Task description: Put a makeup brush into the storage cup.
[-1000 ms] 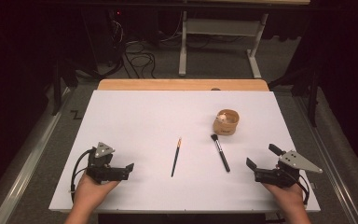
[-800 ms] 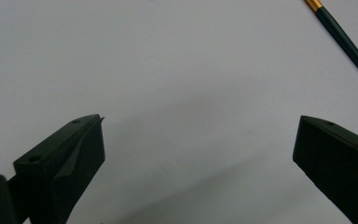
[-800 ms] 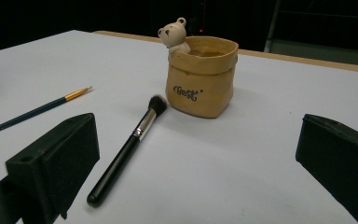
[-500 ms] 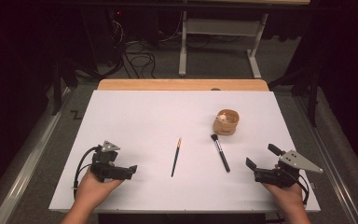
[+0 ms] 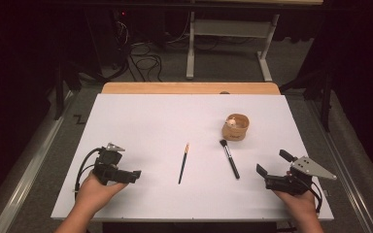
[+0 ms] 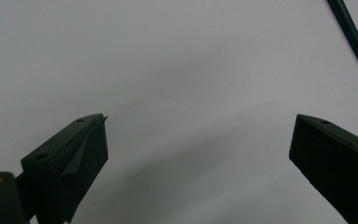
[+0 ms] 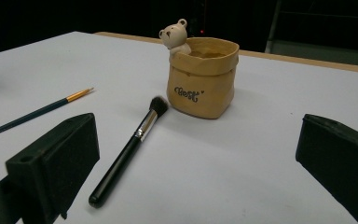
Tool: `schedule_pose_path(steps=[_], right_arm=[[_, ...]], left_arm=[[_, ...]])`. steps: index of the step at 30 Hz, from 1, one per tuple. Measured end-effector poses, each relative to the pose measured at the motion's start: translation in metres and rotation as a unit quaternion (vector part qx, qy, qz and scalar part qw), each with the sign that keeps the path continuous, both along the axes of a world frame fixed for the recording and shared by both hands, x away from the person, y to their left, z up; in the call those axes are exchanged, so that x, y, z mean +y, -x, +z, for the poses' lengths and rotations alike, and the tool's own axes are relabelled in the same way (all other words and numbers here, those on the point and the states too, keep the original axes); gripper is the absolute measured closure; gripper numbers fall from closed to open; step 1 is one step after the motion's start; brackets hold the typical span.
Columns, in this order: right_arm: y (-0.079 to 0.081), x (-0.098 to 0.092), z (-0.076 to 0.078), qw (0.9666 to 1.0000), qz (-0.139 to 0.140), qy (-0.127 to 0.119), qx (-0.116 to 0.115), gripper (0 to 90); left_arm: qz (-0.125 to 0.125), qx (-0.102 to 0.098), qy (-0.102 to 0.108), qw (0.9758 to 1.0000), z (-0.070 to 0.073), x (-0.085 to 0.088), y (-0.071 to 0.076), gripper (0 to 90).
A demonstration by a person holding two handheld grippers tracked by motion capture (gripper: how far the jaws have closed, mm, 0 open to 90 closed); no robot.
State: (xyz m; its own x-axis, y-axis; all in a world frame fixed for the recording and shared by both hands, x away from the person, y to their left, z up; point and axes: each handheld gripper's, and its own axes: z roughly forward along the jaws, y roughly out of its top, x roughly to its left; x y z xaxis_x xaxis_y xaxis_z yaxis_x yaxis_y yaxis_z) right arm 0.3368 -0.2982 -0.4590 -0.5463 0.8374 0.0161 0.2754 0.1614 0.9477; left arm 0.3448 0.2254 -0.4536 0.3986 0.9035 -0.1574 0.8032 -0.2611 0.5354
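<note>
Here the left gripper [image 5: 135,174] sits low at the near left of the white tabletop [image 5: 141,121], held in the person's left hand [image 5: 94,191], and it points toward the middle of the surface. Its jaws are spread wide in the left gripper view, with nothing between them but bare white surface; they grip nothing and touch nothing. A dark green shaft, the thin paintbrush [image 6: 354,39], crosses the top right corner of that view, well clear of the jaws.

The right gripper [image 5: 272,165] is at the near right, in the person's right hand [image 5: 298,201], with the grey plate on top. Its jaws also stand far apart and are empty. In the right gripper view the black makeup brush [image 7: 129,151] lies flat on the tabletop ahead, nearer the left-hand jaw but apart from it, its bristles pointing at the tan pot [image 7: 202,77] and lying just beside the pot's base. A small bear figure [image 7: 173,35] peeks over the pot's rim.

From the high view, the thin paintbrush [image 5: 183,162] lies near the middle of the tabletop, gold ferrule on the far end, between the two grippers. The makeup brush [image 5: 229,159] lies to its right, and the pot [image 5: 236,127] stands just beyond that brush's head.
</note>
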Motion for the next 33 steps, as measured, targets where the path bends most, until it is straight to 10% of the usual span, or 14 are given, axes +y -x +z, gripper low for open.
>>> schedule_pose_path(steps=[18,33], right_arm=[[0.0,0.0,-0.001,1.0,0.0,0.002,0.001,0.3],[0.0,-0.002,0.0,1.0,-0.002,-0.002,0.0,0.3]], left_arm=[[-0.005,0.064,-0.031,0.9975,-0.001,-0.01,-0.011,5.5],[-0.01,0.071,-0.035,0.9968,0.004,-0.04,-0.019,4.3]])
